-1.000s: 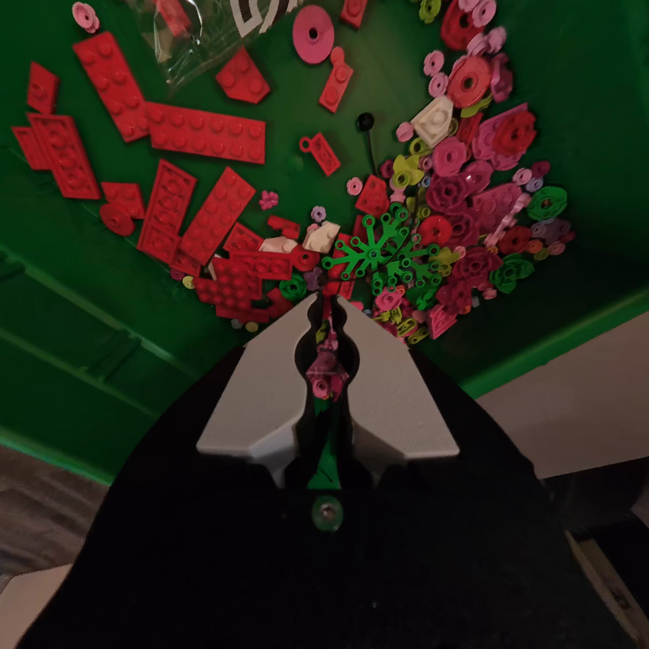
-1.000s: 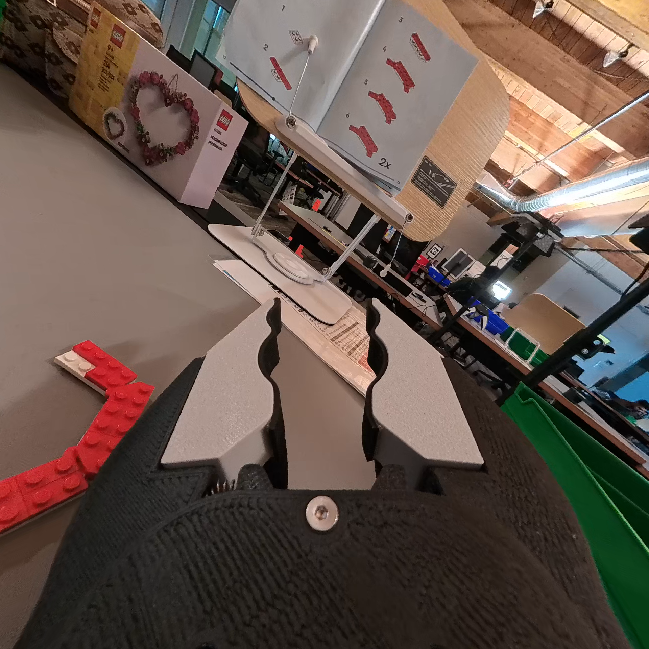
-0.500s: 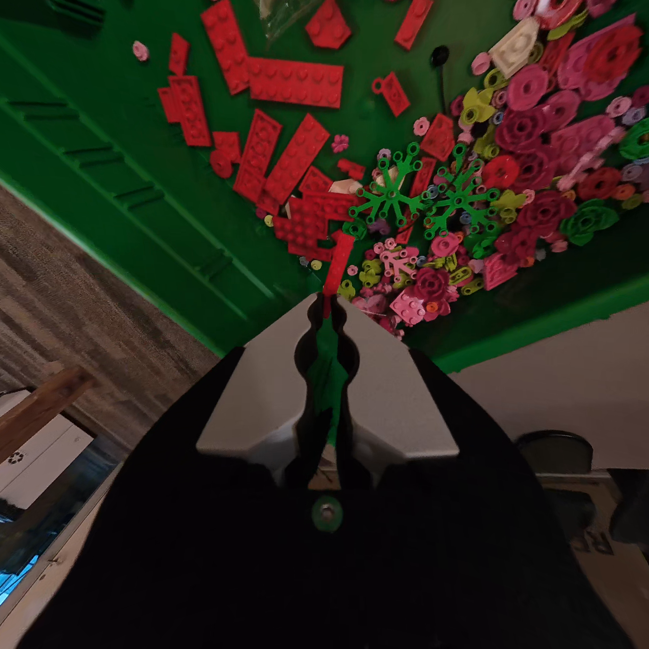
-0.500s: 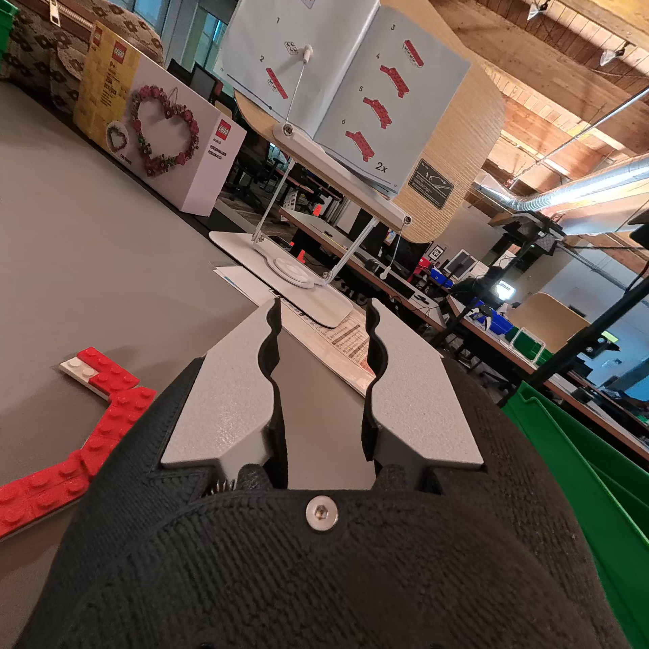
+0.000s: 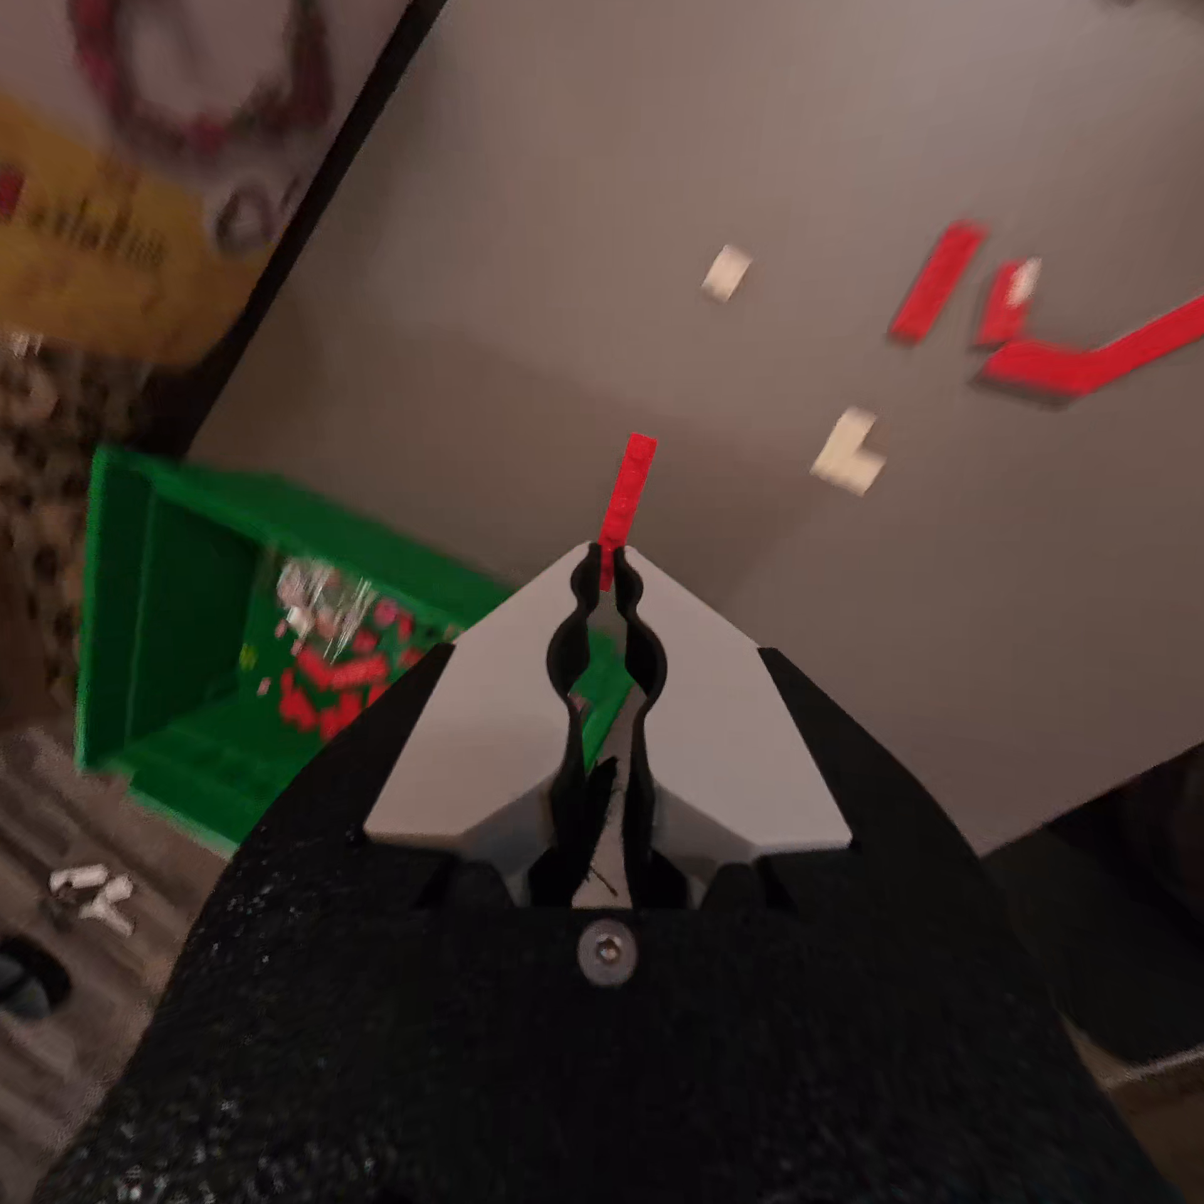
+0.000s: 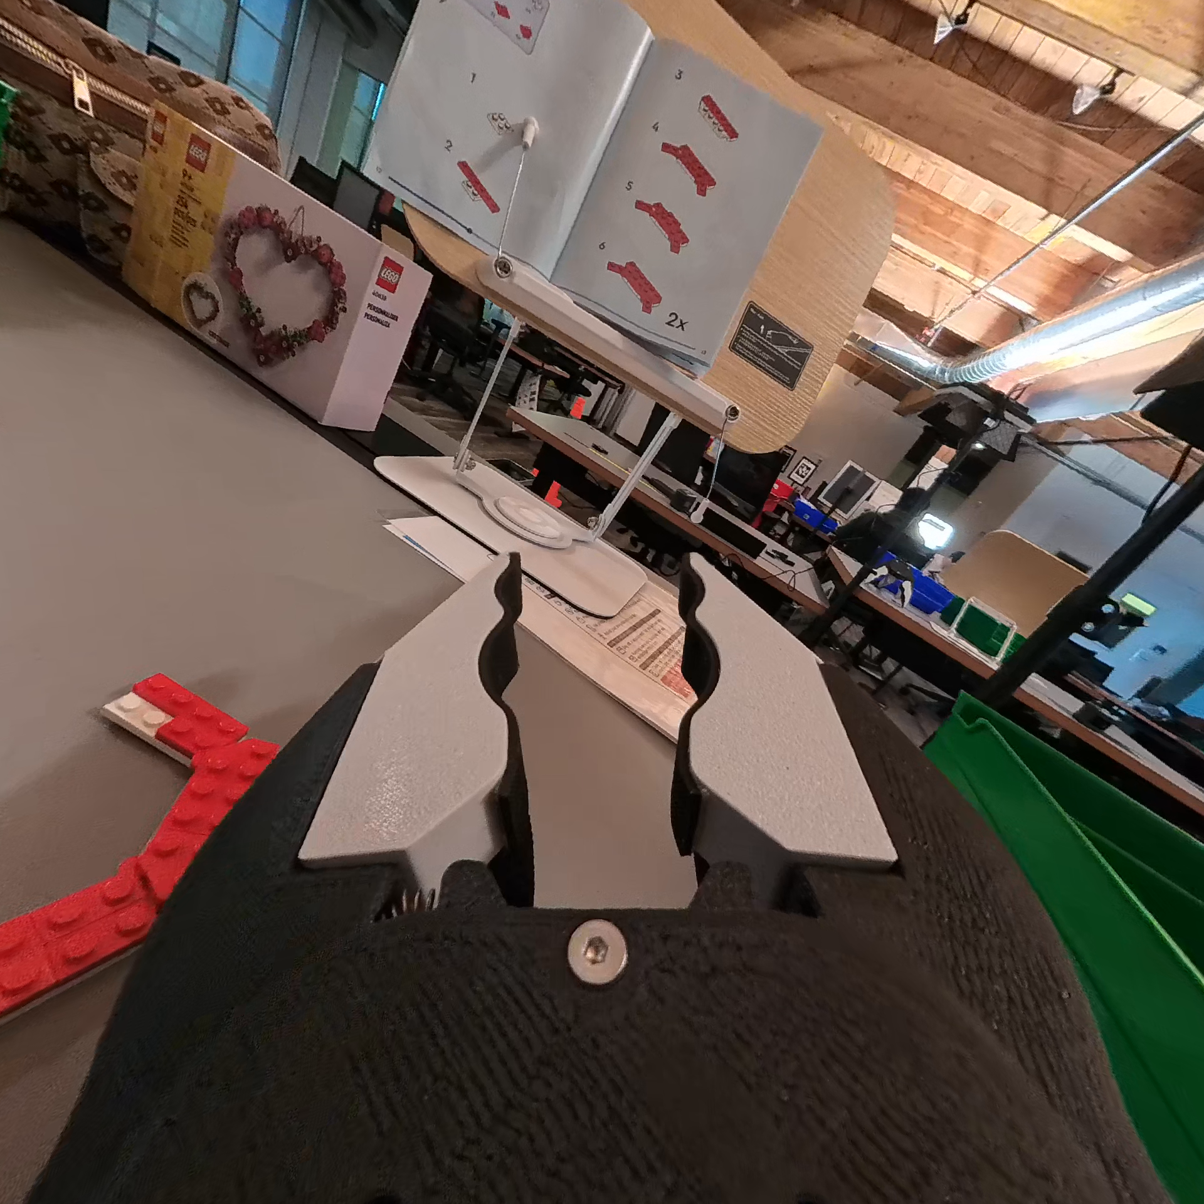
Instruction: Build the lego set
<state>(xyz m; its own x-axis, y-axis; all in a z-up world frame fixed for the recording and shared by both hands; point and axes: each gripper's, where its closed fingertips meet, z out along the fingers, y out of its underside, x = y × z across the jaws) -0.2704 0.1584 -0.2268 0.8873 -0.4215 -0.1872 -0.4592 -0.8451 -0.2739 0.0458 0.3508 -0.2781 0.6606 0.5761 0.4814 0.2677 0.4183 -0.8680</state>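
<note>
My left gripper (image 5: 606,554) is shut on a thin red plate (image 5: 629,495), held edge-on above the grey table (image 5: 651,228). A red bent assembly (image 5: 1094,361), two loose red pieces (image 5: 938,290) and two white pieces (image 5: 847,453) lie on the table ahead to the right, blurred. My right gripper (image 6: 599,573) is open and empty, low over the table. The red assembly with a white plate at its end (image 6: 176,723) lies to its left.
A green bin (image 5: 215,619) with loose pieces sits at the left in the left wrist view; a green bin wall (image 6: 1075,847) is at the right gripper's right. An instruction booklet on a white stand (image 6: 586,195) and the set's box (image 6: 273,280) stand at the back. Some 40 cm of space lies between my two pairs of fingers. The red bent assembly (image 5: 1094,361) is about equally far from each gripper, around 25 cm.
My left gripper lifted the red plate out of the green bin and swung over the grey table. The right gripper has hardly moved and stays open.
</note>
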